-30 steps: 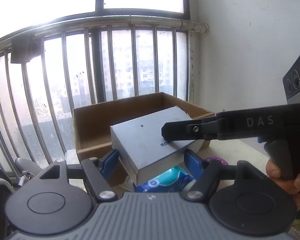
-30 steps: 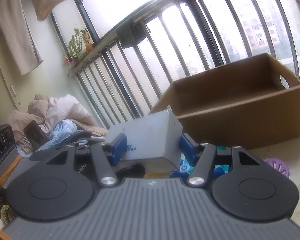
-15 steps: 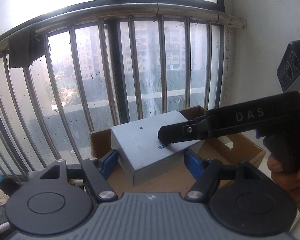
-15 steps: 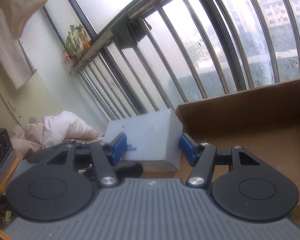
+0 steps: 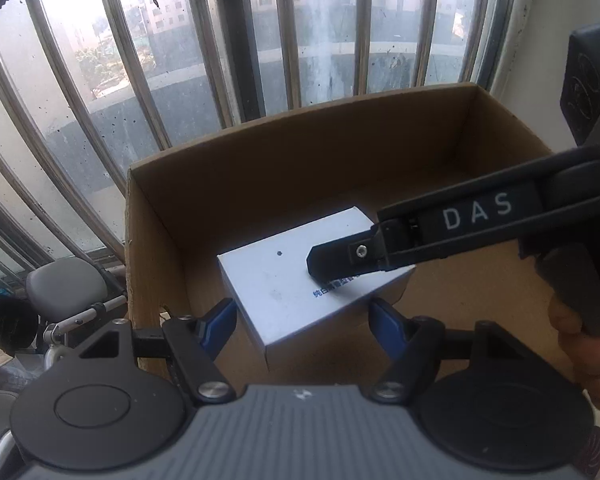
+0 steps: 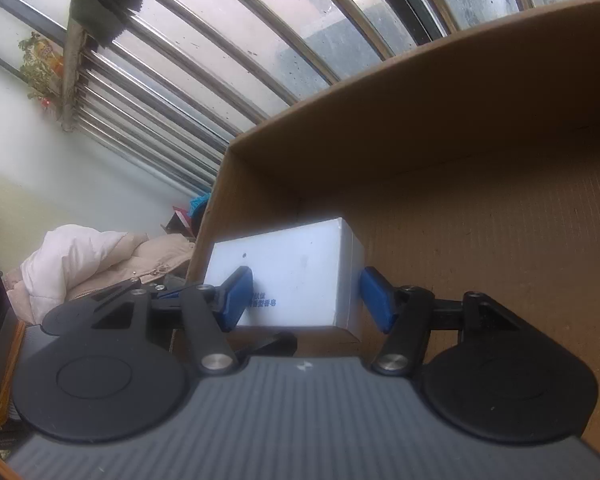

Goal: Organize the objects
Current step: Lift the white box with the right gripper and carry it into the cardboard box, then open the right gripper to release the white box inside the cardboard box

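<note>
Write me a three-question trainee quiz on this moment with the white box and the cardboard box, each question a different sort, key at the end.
1. True or false: the white box is over the inside of the cardboard box.
2. Multiple choice: which gripper grips the white box? A) only the left gripper; B) only the right gripper; C) both; D) neither.
3. Fill in: behind the cardboard box stand the metal ____ of a window.

Key: 1 true. 2 C: in each wrist view, blue fingers press on two sides of the white box. 3 bars.
</note>
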`<state>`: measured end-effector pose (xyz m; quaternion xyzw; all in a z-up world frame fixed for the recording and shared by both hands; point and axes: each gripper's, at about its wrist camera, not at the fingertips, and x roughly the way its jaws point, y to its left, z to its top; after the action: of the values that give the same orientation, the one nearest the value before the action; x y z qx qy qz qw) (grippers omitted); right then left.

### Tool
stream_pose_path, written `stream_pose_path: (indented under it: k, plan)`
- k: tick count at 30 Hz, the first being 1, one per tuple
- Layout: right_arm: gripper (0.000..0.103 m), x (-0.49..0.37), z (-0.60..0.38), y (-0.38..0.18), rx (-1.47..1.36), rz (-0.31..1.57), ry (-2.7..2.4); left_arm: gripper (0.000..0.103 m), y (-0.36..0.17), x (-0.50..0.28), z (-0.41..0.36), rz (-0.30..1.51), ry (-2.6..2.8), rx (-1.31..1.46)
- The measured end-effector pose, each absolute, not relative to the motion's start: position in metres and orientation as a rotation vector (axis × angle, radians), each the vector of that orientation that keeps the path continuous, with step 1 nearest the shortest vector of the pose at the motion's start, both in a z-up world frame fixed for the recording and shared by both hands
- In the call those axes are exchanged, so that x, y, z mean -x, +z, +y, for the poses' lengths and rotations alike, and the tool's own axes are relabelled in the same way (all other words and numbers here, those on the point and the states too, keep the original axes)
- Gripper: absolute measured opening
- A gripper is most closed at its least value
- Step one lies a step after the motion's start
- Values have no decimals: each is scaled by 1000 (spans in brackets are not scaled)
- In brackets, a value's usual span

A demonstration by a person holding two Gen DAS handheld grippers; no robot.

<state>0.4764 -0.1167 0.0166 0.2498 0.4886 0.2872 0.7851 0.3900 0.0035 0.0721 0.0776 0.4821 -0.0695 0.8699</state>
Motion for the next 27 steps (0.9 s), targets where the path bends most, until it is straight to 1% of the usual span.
stream_pose_path:
  k: [7,9,10,11,14,15,17,19,21,24,27]
  plan:
    - [60,-502,-111,-19,-574,1145,585,74,51,-410,4,1084,-122,-188]
    - [61,-507,-106,-27,-572,1167,582,75,52,-409,6,1084,-114,-182]
    - [61,-509,-104,-30,-570,1183,578,78,53,-408,7,1075,-117,-183]
    - [63,-510,-102,-34,-573,1195,583,79,55,-407,7,1069,-120,-184]
    - [63,-511,-98,-39,-589,1210,591,79,62,-401,6,1061,-124,-174]
    - [63,-511,-97,-37,-586,1206,591,79,64,-397,7,1061,-128,-167]
    - [68,-506,-97,-32,-585,1193,590,79,69,-391,8,1057,-131,-155]
    - [77,-503,-101,-23,-589,1169,581,79,78,-381,11,1046,-142,-132]
    - [81,-496,-109,-9,-597,1145,571,79,88,-369,13,1031,-157,-105]
    - [82,-479,-121,13,-608,1104,582,79,108,-342,13,995,-192,-75]
    - [86,-444,-139,43,-629,1007,622,85,130,-309,10,923,-235,-87]
